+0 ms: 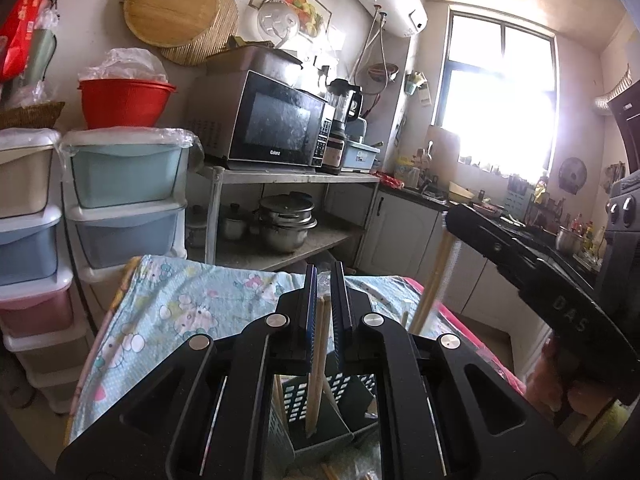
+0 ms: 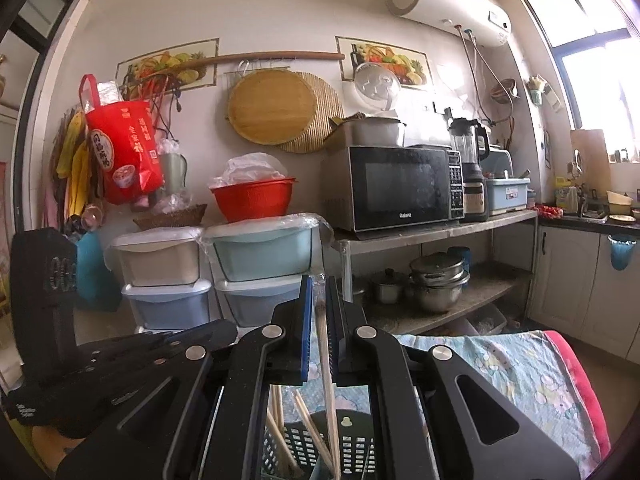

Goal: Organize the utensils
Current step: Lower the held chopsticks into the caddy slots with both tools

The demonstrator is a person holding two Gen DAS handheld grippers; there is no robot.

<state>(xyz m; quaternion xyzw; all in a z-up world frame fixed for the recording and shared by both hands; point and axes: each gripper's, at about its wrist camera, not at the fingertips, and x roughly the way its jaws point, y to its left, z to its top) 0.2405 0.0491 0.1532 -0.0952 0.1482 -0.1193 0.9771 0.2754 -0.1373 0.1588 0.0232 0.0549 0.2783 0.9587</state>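
- A wooden chopstick is being clamped by the left tongs; it is being held nearly upright between the blue pads, its lower end reaching down into a dark slotted utensil basket just below the tongs.
- A pale chopstick is being gripped by the right tongs, pressed close together on it, and it is hanging down toward the basket beneath them.
- Several more chopsticks are being kept in that basket, leaning at a slant below the right tongs.
- The basket is being carried by a tabletop covered with a light-blue cartoon-print cloth, spreading ahead of both tongs.
- The right tongs' black body is being seen to the right of the left tongs, with its chopstick hanging below; the holding hand is probably partly hidden.
- A microwave is being seen on a shelf well beyond the tongs.
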